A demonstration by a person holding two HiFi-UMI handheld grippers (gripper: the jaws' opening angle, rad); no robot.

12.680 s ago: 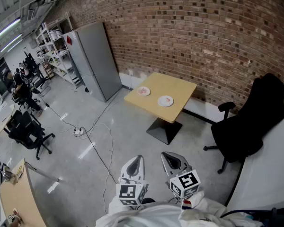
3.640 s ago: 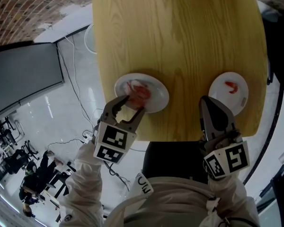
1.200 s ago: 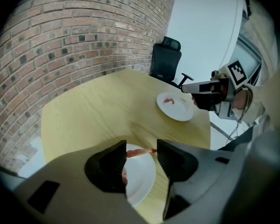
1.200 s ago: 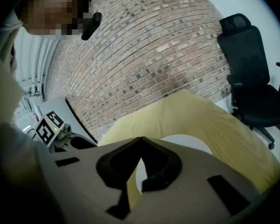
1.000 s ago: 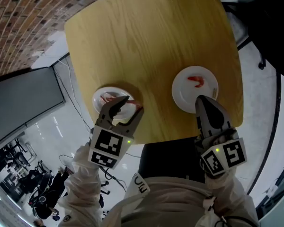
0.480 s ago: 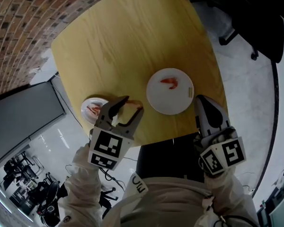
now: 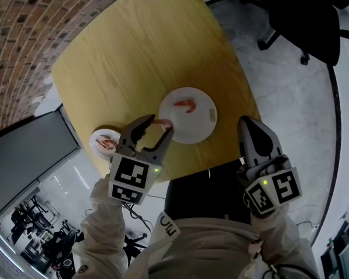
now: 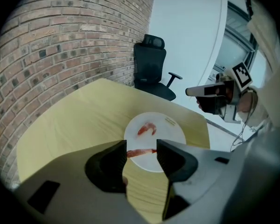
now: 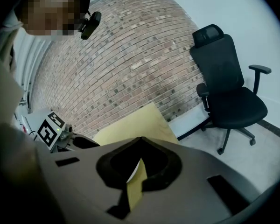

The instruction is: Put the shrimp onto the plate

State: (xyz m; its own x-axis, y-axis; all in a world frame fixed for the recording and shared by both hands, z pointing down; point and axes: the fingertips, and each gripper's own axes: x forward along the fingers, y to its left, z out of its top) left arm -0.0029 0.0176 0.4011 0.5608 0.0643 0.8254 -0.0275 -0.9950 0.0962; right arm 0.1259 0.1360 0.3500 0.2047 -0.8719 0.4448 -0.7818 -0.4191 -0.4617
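Surface, room?
— Yellow wooden table point(image 7: 134, 57), grey floor point(image 7: 291, 97) beside it, black office chair point(image 7: 305, 16) and brick wall point(image 7: 17, 34) beyond.
— Grippers?
— Left gripper point(image 7: 159, 124) tilts down, jaws clamping a shrimp point(image 8: 141, 151) above the white plate point(image 7: 200, 121)'s near rim, shrimp ends hidden. Right gripper point(image 7: 249, 124)'s jaws closed, empty.

A yellow wooden table point(image 7: 139, 57) stands beside a brick wall point(image 7: 23, 22), a black office chair point(image 7: 305, 19) nearby.
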